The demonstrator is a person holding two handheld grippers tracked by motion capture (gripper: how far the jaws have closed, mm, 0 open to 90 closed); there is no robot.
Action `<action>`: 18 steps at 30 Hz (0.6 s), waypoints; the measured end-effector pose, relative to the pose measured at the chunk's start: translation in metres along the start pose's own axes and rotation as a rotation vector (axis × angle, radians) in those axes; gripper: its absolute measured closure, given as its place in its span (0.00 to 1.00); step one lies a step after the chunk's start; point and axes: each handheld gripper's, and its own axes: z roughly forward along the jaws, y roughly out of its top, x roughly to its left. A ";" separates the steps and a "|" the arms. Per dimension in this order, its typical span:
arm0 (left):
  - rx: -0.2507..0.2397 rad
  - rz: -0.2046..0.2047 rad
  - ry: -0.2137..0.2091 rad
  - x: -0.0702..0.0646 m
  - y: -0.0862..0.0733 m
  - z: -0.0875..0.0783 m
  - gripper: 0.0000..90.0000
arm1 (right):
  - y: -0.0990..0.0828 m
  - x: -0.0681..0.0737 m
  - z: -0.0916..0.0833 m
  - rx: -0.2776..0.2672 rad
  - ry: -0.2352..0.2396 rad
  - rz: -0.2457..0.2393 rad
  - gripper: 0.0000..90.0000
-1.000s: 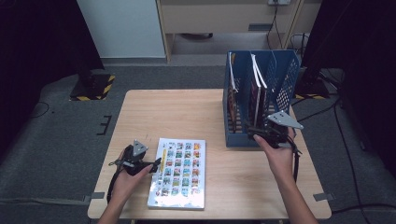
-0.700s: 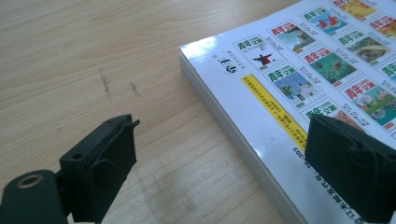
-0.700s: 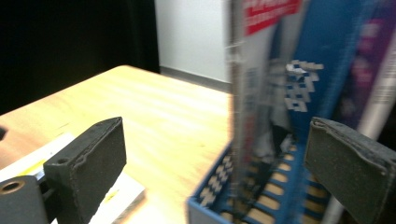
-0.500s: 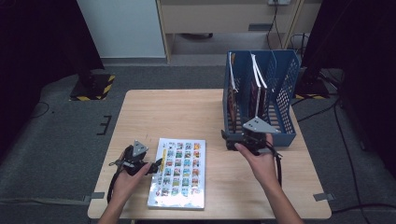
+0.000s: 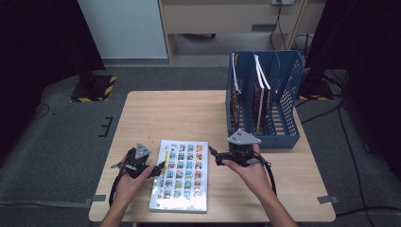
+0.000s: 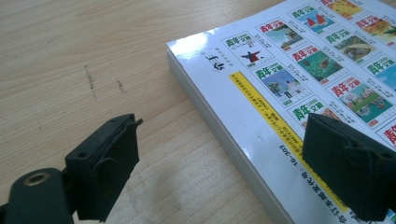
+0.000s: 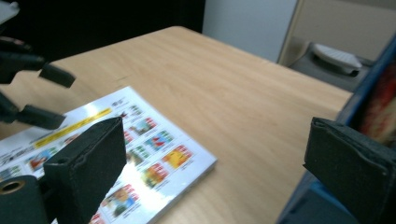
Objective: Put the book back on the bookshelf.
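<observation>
book (image 5: 181, 175): white cover, grid of small many-coloured pictures, yellow strip along its left edge
surface (image 5: 170, 113): pale wood grain, a few dark scuffs
rack (image 5: 283, 90): blue, perforated sides
left claw (image 5: 161, 168): black, grey plate on top
right claw (image 5: 213, 155): black, grey plate on top
floor (image 5: 56, 137): dark grey
floor stand (image 5: 92, 87): black, yellow-and-black stripes

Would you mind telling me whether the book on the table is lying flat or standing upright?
Lying flat. The book rests cover up on the table, its whole picture grid facing the high view, outside the blue file rack.
</observation>
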 end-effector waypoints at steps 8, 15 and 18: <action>0.016 -0.003 -0.041 -0.003 0.000 0.002 0.09 | -0.020 0.027 0.019 0.095 0.086 -0.018 0.23; 0.045 -0.021 -0.089 -0.005 -0.001 0.006 0.09 | -0.034 0.028 0.029 0.161 0.092 -0.023 0.28; 0.057 -0.029 -0.095 -0.005 -0.002 0.008 0.08 | -0.037 0.026 0.029 0.172 0.084 -0.010 0.28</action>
